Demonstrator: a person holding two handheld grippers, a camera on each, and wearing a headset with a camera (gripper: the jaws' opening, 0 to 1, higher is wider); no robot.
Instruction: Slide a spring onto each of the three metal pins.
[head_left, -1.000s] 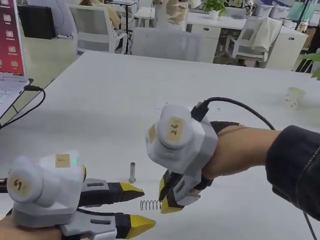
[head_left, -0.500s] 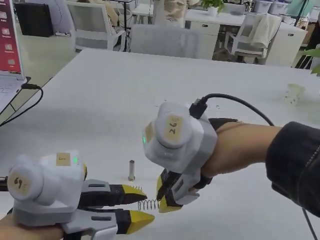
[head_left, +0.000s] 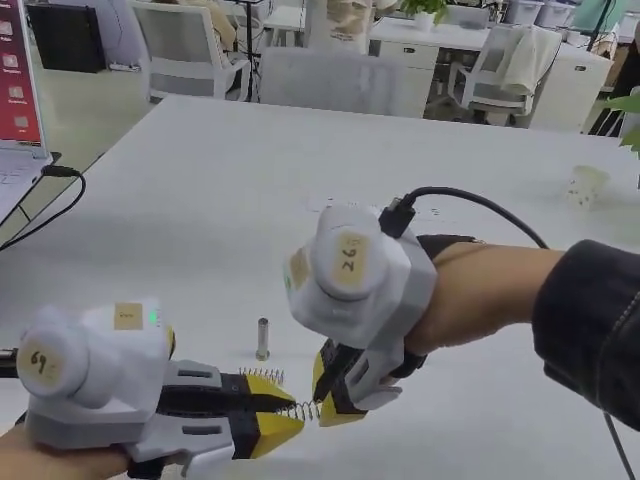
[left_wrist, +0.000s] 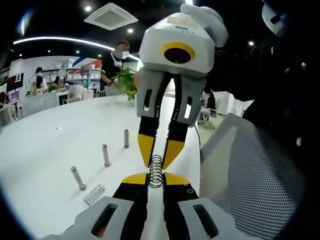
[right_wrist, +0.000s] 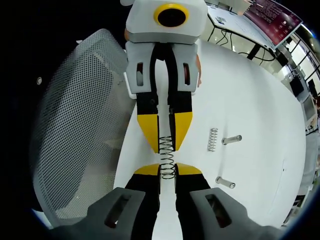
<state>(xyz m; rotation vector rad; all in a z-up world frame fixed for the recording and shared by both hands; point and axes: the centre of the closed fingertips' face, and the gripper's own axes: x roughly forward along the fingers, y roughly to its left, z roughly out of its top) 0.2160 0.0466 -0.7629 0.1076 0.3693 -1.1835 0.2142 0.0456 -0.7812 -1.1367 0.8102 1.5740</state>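
Observation:
A short steel spring (head_left: 309, 409) hangs level above the white table (head_left: 200, 200), held at both ends. My left gripper (head_left: 298, 408) is shut on its near end, and my right gripper (head_left: 325, 398) is shut on the other end. In the left gripper view the spring (left_wrist: 156, 170) runs from my left gripper (left_wrist: 155, 179) up to the right gripper (left_wrist: 160, 152). The right gripper view shows that spring (right_wrist: 167, 157) between my right gripper (right_wrist: 168, 171) and the left one (right_wrist: 165, 136). Three upright metal pins (left_wrist: 78, 178) (left_wrist: 106, 155) (left_wrist: 126, 138) stand bare. One pin (head_left: 263, 338) has a loose spring (head_left: 262, 376) lying beside it.
A laptop (head_left: 12, 90) with a black cable (head_left: 50, 205) sits at the table's left edge. A paper cup (head_left: 585, 186) stands far right. A grey mesh chair (left_wrist: 250, 165) is close behind the grippers. More chairs and desks stand beyond the table.
My left gripper has moved right and shut on the spring's free end. The right gripper kept its hold and barely moved.

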